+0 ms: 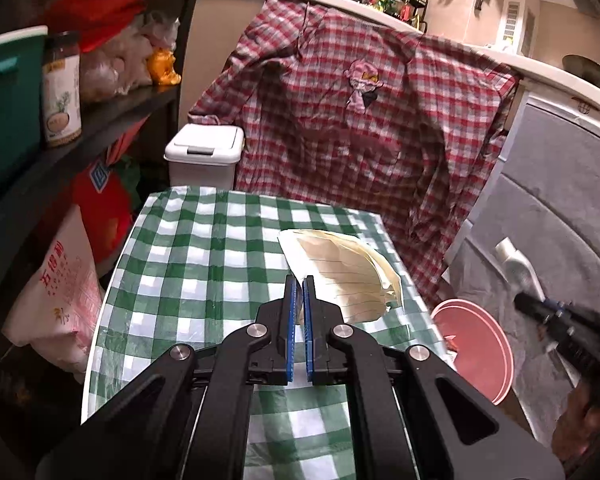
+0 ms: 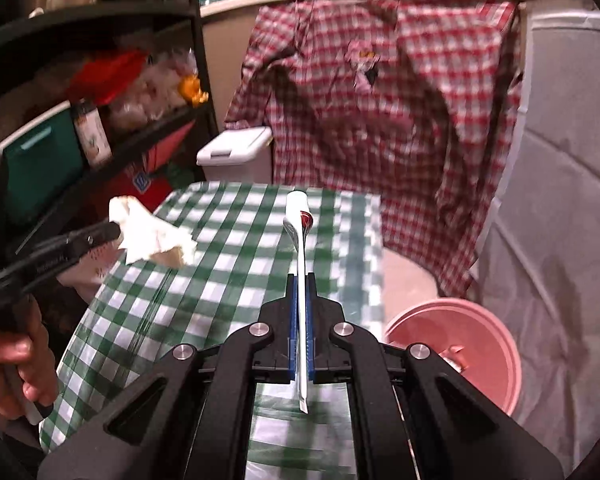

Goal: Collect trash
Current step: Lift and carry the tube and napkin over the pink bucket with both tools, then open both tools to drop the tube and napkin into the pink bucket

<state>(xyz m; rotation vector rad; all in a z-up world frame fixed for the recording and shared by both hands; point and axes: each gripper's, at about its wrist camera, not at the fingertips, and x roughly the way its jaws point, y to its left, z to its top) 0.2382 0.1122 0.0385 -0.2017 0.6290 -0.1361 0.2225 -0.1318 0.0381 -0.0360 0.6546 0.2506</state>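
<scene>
My left gripper (image 1: 299, 284) was clenched on a crumpled sheet of lined paper (image 1: 350, 276), pinching its near corner between the blue pads (image 1: 309, 320). The paper hung above a table covered in a green-and-white checked cloth (image 1: 204, 248). In the right wrist view the same paper (image 2: 152, 230) showed as a pale wad at the tip of the left gripper (image 2: 114, 232), over the table's left edge.

My right gripper (image 2: 301, 280) was clenched on a flat white wrapper (image 2: 299, 220) with a red mark. The wrapper stood on edge between the pads and stuck out forward over the cloth (image 2: 228, 240).

A pink bucket (image 2: 460, 344) sat on the floor just beside the table's right side, with something small inside that I could not make out. A white bin with a flip lid (image 1: 204, 152) stood beyond the table's far edge. A red plaid shirt (image 1: 360, 120) hung over a counter behind it. Dark shelves (image 1: 112, 116) stood to the left, holding a jar (image 1: 61, 92) and bags.
</scene>
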